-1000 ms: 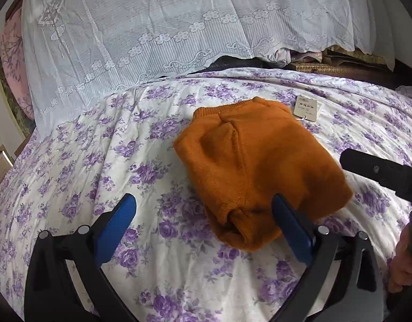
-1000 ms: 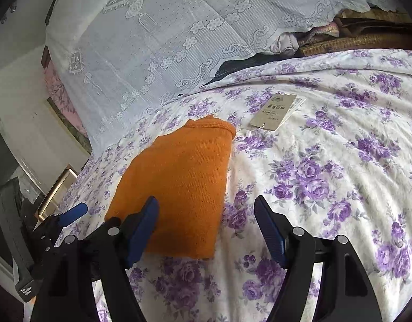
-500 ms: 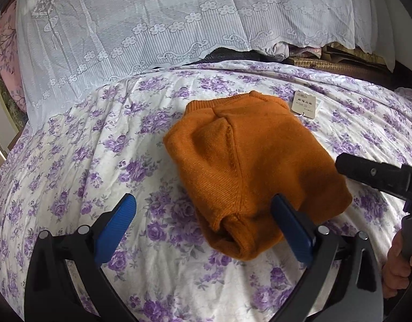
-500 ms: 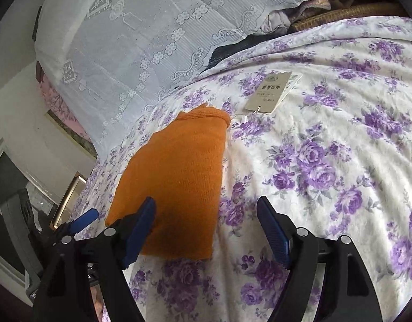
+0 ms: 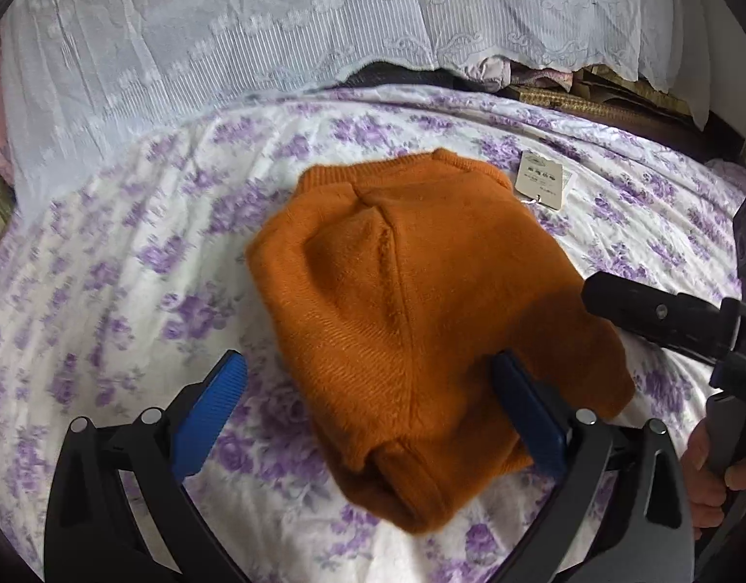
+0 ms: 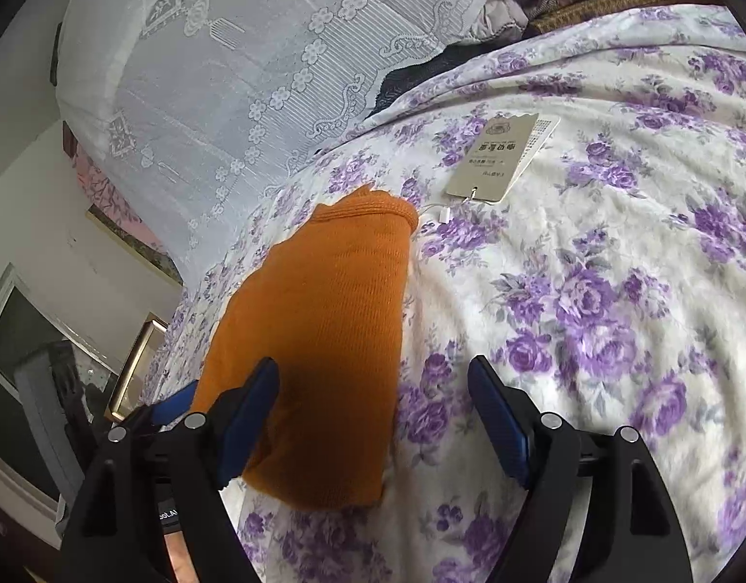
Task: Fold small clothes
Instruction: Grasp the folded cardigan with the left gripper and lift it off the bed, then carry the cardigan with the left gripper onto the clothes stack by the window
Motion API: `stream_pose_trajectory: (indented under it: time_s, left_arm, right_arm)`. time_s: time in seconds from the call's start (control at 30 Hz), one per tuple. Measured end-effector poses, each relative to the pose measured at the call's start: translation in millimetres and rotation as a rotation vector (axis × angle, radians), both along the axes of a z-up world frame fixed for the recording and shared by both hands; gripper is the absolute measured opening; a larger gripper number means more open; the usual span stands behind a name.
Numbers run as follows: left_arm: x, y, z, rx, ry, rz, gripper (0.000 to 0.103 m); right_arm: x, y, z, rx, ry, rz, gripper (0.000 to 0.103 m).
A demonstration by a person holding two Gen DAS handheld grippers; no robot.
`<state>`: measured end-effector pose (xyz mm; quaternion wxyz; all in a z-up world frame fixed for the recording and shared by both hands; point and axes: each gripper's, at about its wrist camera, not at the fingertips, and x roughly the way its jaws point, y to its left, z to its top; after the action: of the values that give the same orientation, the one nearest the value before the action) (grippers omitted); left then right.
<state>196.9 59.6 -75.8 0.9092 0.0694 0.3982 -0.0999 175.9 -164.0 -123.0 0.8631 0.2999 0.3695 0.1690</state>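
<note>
Orange garment [image 5: 411, 320] (folded, seemingly) between spread left hand-held gripper [image 5: 373, 398].

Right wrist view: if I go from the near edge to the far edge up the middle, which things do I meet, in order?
Folded orange knit garment → beige paper hang tag → white lace cover. All lie on the white bedspread with purple roses.
</note>
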Motion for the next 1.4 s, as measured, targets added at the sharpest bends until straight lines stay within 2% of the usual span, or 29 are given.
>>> stream_pose_trajectory:
  time_s: [0.17, 0.27, 0.53, 0.73, 0.83, 0.87, 0.9, 0.93, 1.07, 1.2, 1.4]
  left_arm:
    - [25.0, 17.7, -10.1, -0.183, 0.131, -0.022, 0.099]
    - [36.6, 23.2, -14.9, -0.262, 0.178, -0.03, 0.099]
    - [53.6, 22.8, -19.0, -0.308, 0.194, -0.062, 0.099]
    - [59.4, 20.9, -21.0, -0.312, 0.192, -0.068, 0.099]
    - [56.1, 18.6, -19.8, -0.304, 0.183, -0.084, 0.098]
    - [53.6, 16.7, -18.6, -0.294, 0.172, -0.088, 0.096]
    - [51.7, 15.9, -17.6, -0.288, 0.163, -0.095, 0.09]
    - [49.5, 15.0, -16.4, -0.283, 0.154, -0.104, 0.083]
    - [40.3, 8.6, -10.3, -0.231, 0.094, -0.107, 0.072]
    - [35.7, 11.0, -6.5, -0.255, 0.076, -0.125, 0.053]
    - [27.7, 5.3, -4.0, -0.24, 0.05, -0.157, 0.047]
  right_arm:
    - [10.1, 3.1, -1.6, 0.002, 0.01, 0.012, 0.083]
    - [19.7, 7.1, -1.6, 0.002, 0.016, 0.023, 0.084]
    - [57.6, 15.5, -6.7, 0.017, 0.036, 0.044, 0.084]
    - [70.4, 32.8, -7.5, -0.006, 0.016, 0.122, 0.084]
    - [67.8, 33.3, -7.8, -0.01, 0.014, 0.119, 0.062]
    - [66.7, 31.7, -7.4, -0.007, 0.009, 0.114, 0.057]
    - [65.7, 30.7, -7.2, -0.002, 0.003, 0.111, 0.053]
    - [63.4, 29.4, -6.8, 0.0, -0.004, 0.108, 0.052]
    - [60.3, 27.8, -5.4, -0.006, -0.02, 0.098, 0.047]
    - [56.1, 26.3, -3.6, -0.007, -0.04, 0.09, 0.044]
    - [45.8, 23.6, 0.3, -0.019, -0.067, 0.075, 0.041]
